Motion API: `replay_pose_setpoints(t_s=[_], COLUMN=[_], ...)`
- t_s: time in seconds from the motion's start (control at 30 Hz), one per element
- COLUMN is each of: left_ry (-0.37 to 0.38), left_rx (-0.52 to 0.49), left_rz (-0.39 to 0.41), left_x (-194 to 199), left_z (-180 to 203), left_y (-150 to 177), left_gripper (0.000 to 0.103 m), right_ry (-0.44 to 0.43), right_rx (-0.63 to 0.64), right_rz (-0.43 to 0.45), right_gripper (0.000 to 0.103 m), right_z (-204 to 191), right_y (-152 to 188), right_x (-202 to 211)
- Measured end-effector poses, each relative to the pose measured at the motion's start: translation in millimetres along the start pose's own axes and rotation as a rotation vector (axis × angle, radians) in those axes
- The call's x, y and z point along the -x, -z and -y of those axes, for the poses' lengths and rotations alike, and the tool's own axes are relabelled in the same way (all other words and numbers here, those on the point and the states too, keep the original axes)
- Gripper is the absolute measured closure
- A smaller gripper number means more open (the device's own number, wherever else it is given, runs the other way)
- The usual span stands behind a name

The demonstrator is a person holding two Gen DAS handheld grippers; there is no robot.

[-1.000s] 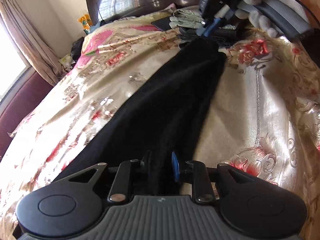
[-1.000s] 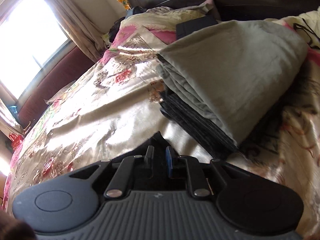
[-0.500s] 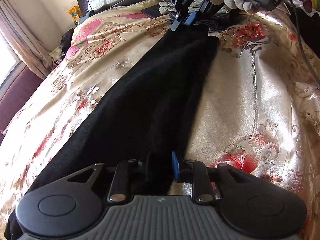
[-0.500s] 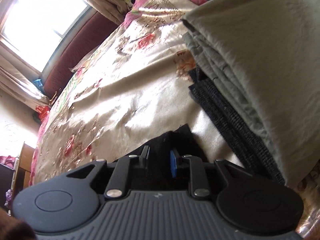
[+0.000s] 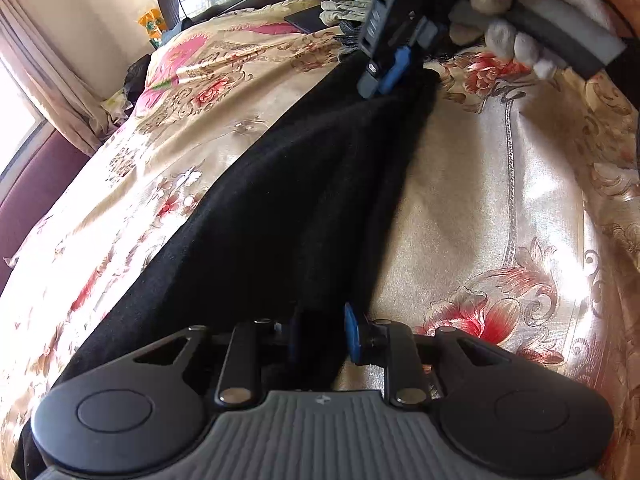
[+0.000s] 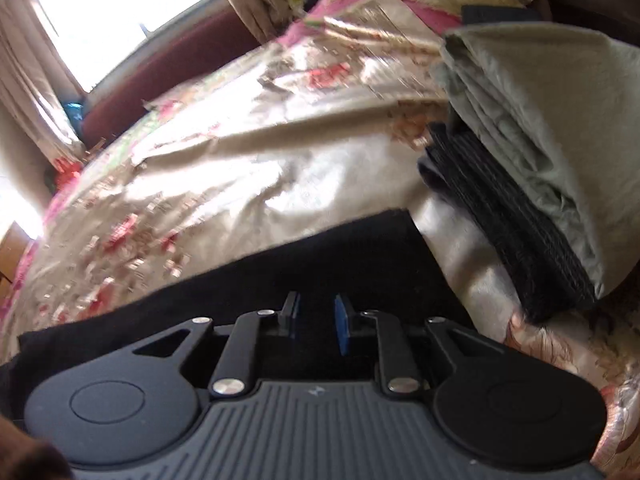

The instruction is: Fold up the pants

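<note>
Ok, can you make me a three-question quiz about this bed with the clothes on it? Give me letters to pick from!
1. Where does the folded grey-green cloth lie?
A. Under the pants
B. Over the window curtain
C. On top of the black ribbed cloth

2. What colour are the pants spread on the flowery bedspread?
A. Red
B. Black
C. White

3. What is the left gripper doing?
A. Its jaws are closed on the near end of the pants
B. Its jaws are wide open in the air
C. Its jaws are holding a cup

Answers:
1. C, the grey-green cloth sits on the ribbed black one in a stack.
2. B, the long strip of cloth across the bedspread is black.
3. A, the black cloth runs right in between the two blue pads.
</note>
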State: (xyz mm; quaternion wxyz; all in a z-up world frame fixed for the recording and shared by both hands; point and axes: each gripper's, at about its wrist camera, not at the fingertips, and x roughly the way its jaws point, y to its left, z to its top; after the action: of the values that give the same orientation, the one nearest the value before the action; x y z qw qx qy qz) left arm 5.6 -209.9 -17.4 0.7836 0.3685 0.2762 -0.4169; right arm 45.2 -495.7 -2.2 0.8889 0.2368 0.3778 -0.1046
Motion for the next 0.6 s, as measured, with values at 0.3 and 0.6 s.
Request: replay_pose_setpoints(t_s=[0.3,0.6], left_ry=[-0.064,-0.131], left_rx=[0.071,0.03], left_rz=[0.012,0.033], left_x=[23,20], left_z=[-13,-5], left_y=[24,34], left_gripper=[0.06,0.052], right_ry=[-0.082,-0.306], right_rx=[-0.157,-0.235], right_rz=[0.024,-0.147], right_gripper=[0.086,0.083], right_z=[4,-47], right_y=[37,71], right_x=[55,14])
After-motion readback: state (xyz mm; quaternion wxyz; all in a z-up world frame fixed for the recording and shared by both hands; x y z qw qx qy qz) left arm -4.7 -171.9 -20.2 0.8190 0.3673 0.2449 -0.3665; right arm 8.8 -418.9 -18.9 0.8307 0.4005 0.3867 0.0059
